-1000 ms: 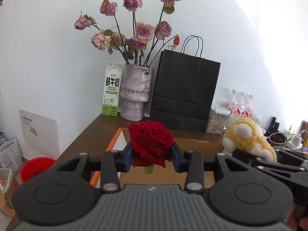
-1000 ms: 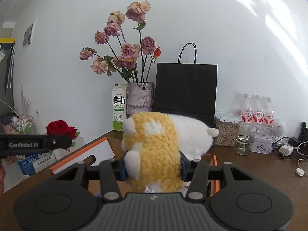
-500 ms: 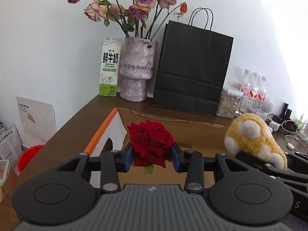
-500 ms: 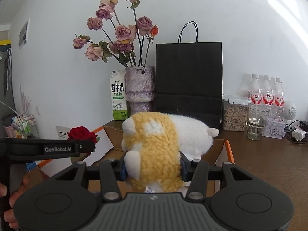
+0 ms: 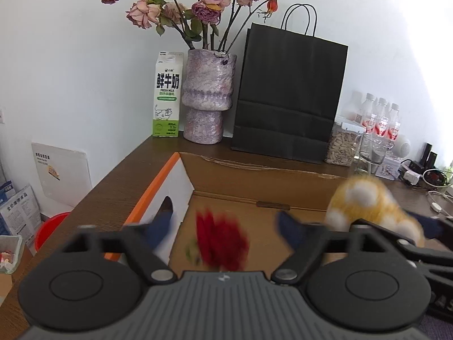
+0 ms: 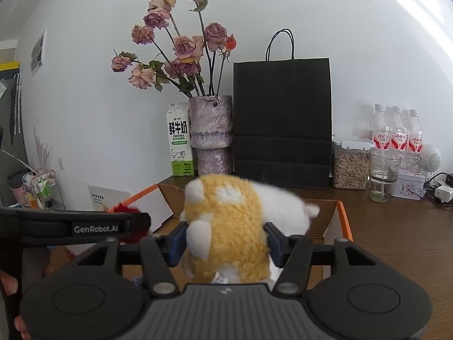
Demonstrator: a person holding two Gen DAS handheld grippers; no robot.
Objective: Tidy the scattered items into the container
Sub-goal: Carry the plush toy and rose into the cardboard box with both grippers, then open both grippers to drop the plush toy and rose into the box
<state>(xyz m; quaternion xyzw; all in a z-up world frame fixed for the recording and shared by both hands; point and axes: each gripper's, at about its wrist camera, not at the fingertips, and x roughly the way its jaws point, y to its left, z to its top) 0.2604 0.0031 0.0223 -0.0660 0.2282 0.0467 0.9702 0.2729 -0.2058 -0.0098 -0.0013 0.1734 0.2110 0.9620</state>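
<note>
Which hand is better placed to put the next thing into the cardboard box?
Right. The right hand-held gripper grips the plush toy directly above the open cardboard box. The left hand-held gripper is wide open, with the blurred red rose loose between its fingers.

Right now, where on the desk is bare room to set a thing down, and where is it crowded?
Bare desk lies left of the box, before the carton, and right of the box, before the glass. The back row is crowded: carton, vase, bag, jar, bottles, with cables far right.
</note>
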